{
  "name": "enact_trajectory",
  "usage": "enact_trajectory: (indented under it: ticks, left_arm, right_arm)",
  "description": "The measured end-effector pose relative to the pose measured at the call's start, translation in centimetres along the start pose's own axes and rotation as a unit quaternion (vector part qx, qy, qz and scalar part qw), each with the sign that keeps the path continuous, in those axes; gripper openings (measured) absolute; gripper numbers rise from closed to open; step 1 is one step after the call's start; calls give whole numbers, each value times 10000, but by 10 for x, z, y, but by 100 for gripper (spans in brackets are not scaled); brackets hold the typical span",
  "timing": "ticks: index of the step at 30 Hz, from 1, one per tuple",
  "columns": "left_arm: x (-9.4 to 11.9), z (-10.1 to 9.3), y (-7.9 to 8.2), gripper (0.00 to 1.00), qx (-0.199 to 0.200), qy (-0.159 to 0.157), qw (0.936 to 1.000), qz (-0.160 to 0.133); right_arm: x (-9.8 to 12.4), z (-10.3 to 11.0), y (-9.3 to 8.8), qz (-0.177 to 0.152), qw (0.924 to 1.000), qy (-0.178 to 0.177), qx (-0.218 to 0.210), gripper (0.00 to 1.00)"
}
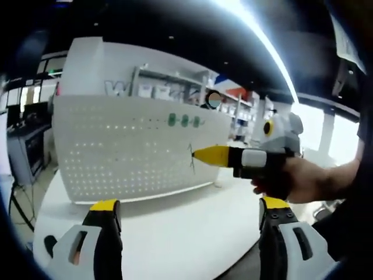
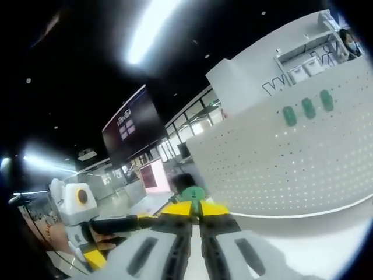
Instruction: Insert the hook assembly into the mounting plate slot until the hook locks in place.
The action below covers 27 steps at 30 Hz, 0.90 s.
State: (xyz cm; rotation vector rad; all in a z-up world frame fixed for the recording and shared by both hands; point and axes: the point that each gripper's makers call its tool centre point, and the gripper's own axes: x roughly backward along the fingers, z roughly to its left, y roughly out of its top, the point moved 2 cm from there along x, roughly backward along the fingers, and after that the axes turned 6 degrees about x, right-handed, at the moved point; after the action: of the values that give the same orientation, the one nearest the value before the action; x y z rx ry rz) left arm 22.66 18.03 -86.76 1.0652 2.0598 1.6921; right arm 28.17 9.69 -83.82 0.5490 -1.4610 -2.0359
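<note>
My right gripper (image 2: 195, 211) is clamped on the green hook (image 2: 190, 194), its tip at the white pegboard (image 1: 134, 146), while my left gripper (image 1: 189, 219) hangs open; a tilted approach could jam the hook beside the hole.

Left hand-held gripper (image 1: 189, 219) gapes; right hand-held gripper (image 2: 195, 211) pinched together.

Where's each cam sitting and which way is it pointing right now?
Left gripper view: rides on the left hand-held gripper, jaws apart, facing the white pegboard on the white table; the right hand-held gripper and a hand enter from the right, tip at the board.
Right gripper view: rides on the right hand-held gripper, tilted, jaws closed on a green hook, near the pegboard.
Shared: pegboard, three green hooks on it.
</note>
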Motion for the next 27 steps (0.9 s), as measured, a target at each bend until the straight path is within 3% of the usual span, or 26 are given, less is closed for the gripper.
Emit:
enact_trajectory:
  ticks: [15,27]
  left_arm:
    - [-3,3,-4,100,179,-31,9998,68]
    - [-3,16,-11,100,310,108,9993,165]
  right_arm:
    - [8,-67,34,-367,9967,-709,118,1]
    - [25,-142,65,-658,9844,-1579,422,1]
